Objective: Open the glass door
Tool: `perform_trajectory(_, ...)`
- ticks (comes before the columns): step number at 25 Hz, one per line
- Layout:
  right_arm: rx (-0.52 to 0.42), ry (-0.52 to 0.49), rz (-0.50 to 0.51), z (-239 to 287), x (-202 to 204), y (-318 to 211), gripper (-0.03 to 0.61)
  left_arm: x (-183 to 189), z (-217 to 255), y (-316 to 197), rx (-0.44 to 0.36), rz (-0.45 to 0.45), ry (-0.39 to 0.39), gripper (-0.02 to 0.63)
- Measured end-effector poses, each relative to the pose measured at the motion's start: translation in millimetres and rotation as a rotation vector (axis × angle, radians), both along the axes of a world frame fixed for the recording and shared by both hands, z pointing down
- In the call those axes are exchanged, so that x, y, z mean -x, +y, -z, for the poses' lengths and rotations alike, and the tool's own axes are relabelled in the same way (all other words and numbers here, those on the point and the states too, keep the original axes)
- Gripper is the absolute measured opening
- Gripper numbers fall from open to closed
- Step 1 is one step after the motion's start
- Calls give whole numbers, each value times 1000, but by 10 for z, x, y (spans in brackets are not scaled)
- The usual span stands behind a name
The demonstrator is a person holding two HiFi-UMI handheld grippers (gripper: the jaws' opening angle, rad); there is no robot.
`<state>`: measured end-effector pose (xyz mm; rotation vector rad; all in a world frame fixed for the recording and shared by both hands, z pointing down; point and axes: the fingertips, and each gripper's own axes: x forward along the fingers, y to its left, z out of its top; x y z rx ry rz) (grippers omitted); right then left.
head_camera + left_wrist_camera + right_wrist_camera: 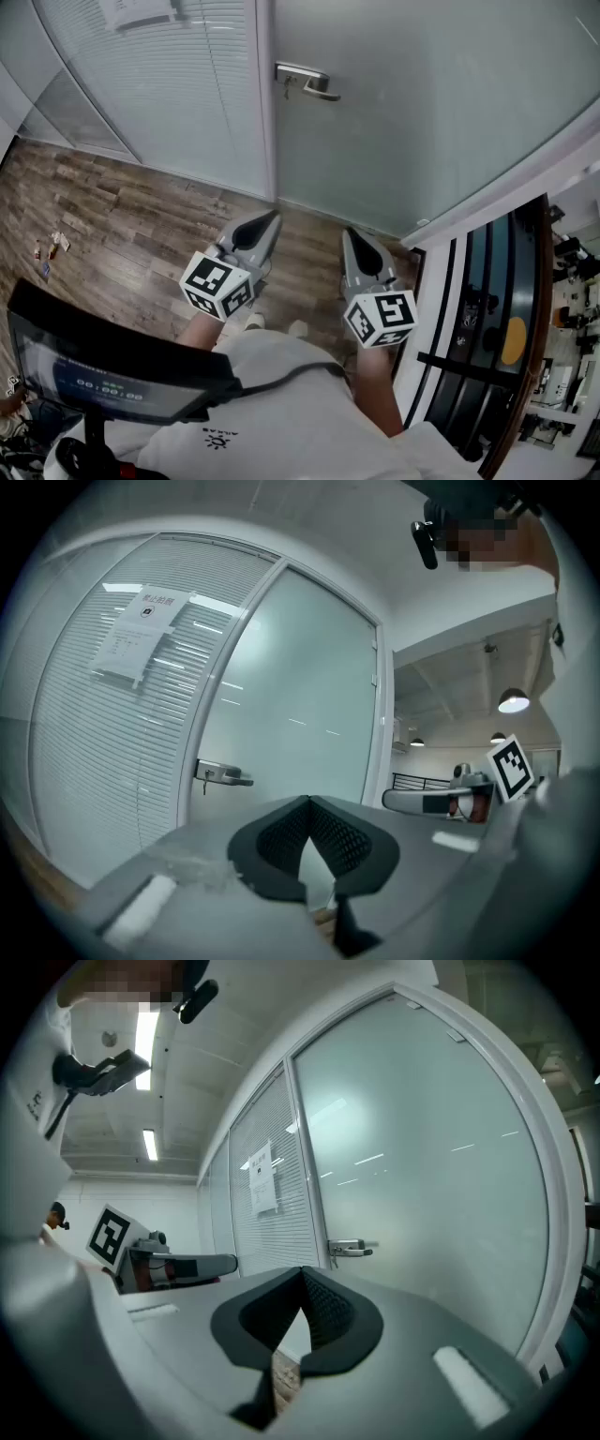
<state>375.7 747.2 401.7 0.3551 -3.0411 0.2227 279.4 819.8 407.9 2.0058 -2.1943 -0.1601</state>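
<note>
A frosted glass door (422, 103) stands closed ahead, with a metal lever handle (307, 81) near its left edge. Both grippers are held level, side by side, well short of the door and below the handle. My left gripper (272, 217) is shut with nothing in it. My right gripper (349, 232) is shut and empty too. In the left gripper view the jaw tips meet (309, 799) and the handle (223, 775) lies up and to the left. The right gripper view shows closed tips (302, 1269), with the handle (349, 1248) just to the right.
A glass panel with white blinds (187, 84) and a paper notice (141, 11) stands left of the door. The floor (131, 225) is wood, with small litter (52, 248) at the left. A black railing (469, 347) runs along the right, and a dark screen (94, 375) sits bottom left.
</note>
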Motion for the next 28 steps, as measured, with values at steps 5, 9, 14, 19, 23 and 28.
perform_trajectory(5,20,-7,28,-39,58,35,3,42,-25,50,5,18,3,5)
perform_trajectory(9,35,2,68,-123,81,114,3,63,-126,155,22,44,18,5)
perform_trajectory(14,73,15,78,-239,-15,68,3,-11,-223,172,39,60,28,3)
perform_trajectory(19,80,18,75,-296,-140,-56,3,-158,-222,25,46,36,10,5)
perform_trajectory(23,71,27,60,-256,19,69,3,-24,-152,80,30,-1,12,5)
perform_trajectory(28,85,32,39,-347,76,-549,3,22,-271,-575,42,-35,19,5)
